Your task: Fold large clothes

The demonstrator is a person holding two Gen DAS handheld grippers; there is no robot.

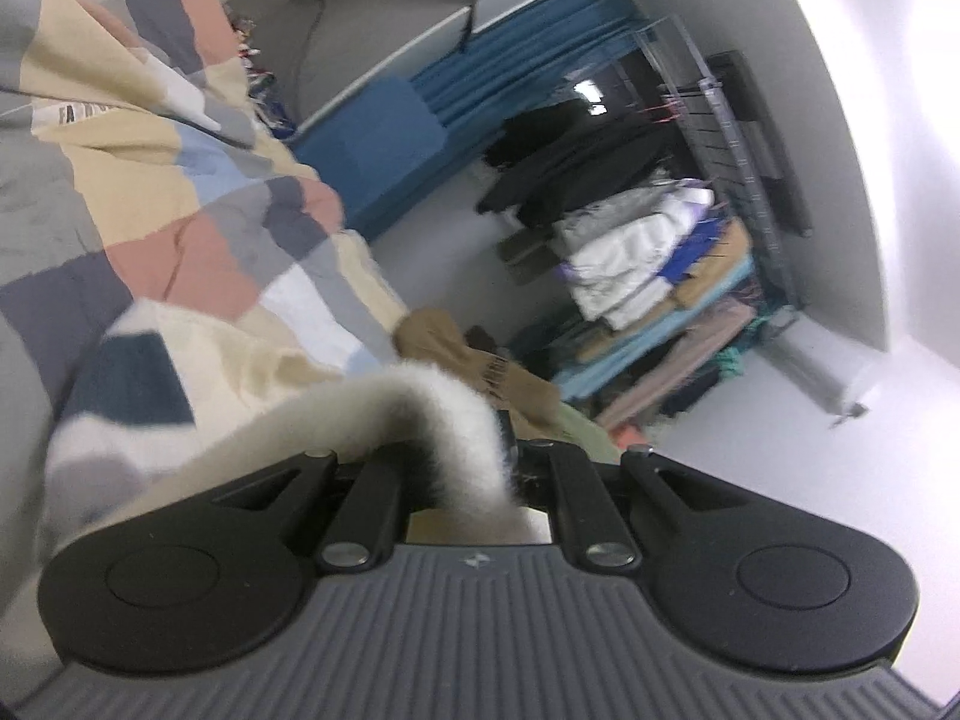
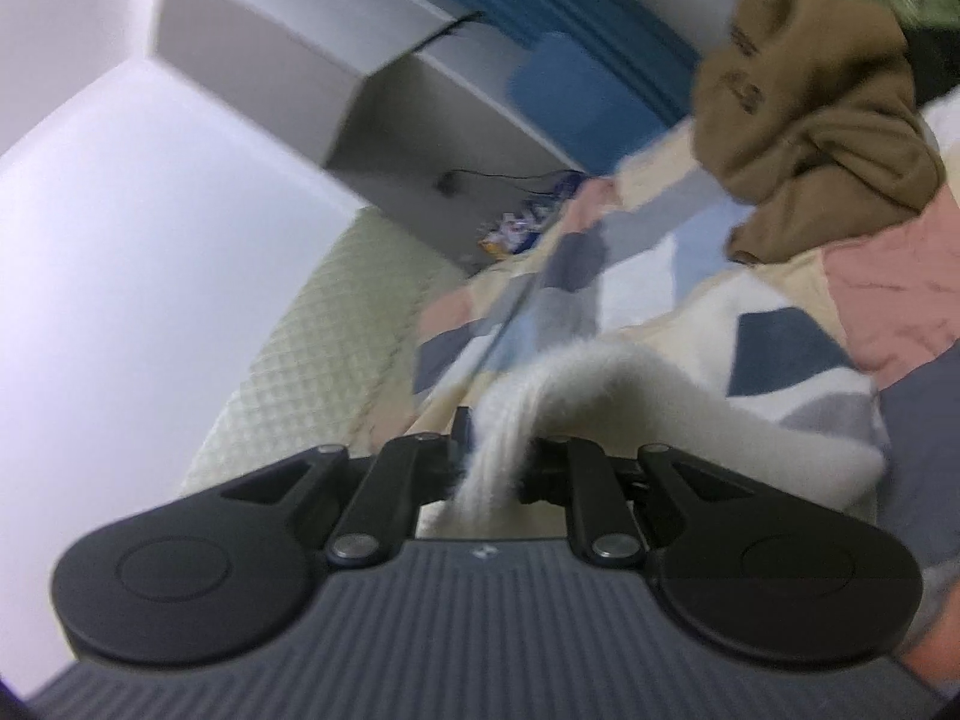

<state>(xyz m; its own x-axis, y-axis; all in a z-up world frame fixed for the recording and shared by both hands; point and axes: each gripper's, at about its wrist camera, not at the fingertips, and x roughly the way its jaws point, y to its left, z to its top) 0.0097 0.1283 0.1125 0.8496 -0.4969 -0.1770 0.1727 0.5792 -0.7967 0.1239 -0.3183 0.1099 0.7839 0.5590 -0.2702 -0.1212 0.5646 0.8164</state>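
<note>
A cream fuzzy garment with dark blue and grey patches [image 1: 198, 372] lies on a patchwork bed cover. My left gripper [image 1: 480, 468] is shut on a fold of its fuzzy edge, which arches up over the jaws. In the right wrist view the same garment [image 2: 750, 348] shows, and my right gripper [image 2: 492, 456] is shut on another part of its edge. The fingertips of both grippers are hidden by the fabric.
The patchwork bed cover [image 1: 180, 180] also shows in the right wrist view [image 2: 630, 276]. A brown garment [image 2: 810, 114] lies on the bed, also in the left wrist view [image 1: 480, 360]. A rack of stacked clothes [image 1: 660, 264] stands by the wall. A quilted headboard [image 2: 324, 348] stands at the left.
</note>
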